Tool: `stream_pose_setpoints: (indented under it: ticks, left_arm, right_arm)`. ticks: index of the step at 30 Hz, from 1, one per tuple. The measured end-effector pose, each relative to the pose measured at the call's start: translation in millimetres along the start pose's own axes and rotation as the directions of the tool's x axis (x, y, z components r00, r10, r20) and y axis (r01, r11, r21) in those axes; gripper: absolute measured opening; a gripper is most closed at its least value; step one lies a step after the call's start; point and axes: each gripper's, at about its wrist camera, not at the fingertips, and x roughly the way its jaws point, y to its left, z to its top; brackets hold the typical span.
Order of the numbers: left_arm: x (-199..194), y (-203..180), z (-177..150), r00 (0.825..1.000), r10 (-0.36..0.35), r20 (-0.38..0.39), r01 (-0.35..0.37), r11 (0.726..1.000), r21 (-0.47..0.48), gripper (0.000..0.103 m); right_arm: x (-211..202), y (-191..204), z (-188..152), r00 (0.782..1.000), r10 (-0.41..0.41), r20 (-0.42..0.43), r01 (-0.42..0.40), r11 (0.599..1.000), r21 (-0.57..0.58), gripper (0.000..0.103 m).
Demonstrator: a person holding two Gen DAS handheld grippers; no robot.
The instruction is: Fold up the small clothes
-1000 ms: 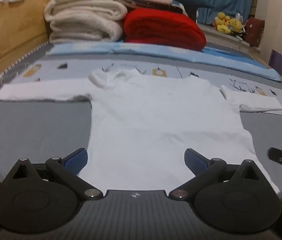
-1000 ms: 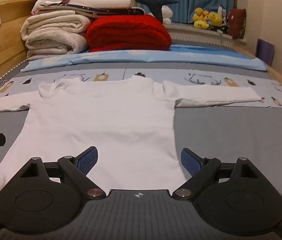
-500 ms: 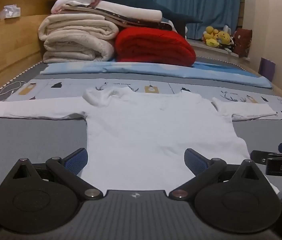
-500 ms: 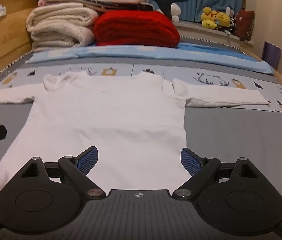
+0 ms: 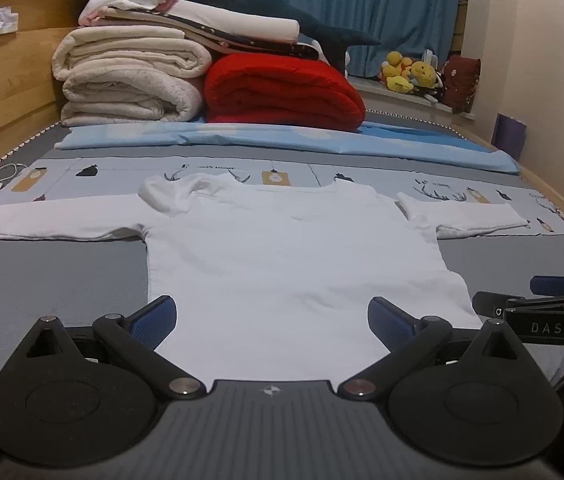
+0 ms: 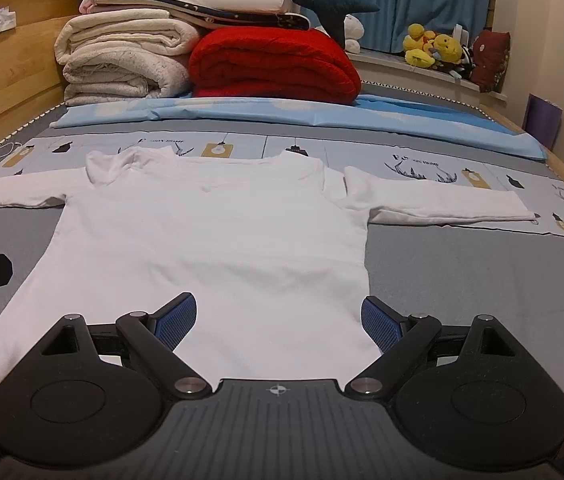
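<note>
One white shirt [image 5: 282,264] (two sleeves spread flat)

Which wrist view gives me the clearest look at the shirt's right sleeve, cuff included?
The right wrist view: the right sleeve lies there full length, flat, with its cuff end plainly visible. In the left wrist view the same sleeve sits far off to the side, foreshortened and smaller, its join to the white shirt bunched.

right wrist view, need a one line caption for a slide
Open right gripper poised at the hem of a white long-sleeved shirt spread flat on the bed, folding not yet begun.
</note>
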Motion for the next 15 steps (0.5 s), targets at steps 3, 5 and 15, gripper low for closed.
stream_pose_setpoints:
  ticks: [3,5,15]
  left_arm:
    - [0.5,-1.7,0.0,1.0,0.011,0.003,-0.011,1.0,0.016,0.102]
    - [1.2,-2.4,-0.4,1.0,0.016,0.003,-0.016,1.0,0.023,0.102]
    - [3.8,-1.7,-1.2,1.0,0.014,-0.006,-0.014,1.0,0.021,0.102]
  right_arm:
    - [-0.1,-1.1,-0.3,1.0,-0.001,-0.001,0.001,1.0,0.0,0.09]
    - [0.4,-1.8,-0.1,1.0,-0.002,-0.006,0.002,1.0,0.003,0.09]
    - [1.3,-2.2,0.9,1.0,0.0,-0.01,0.0,1.0,0.005,0.09]
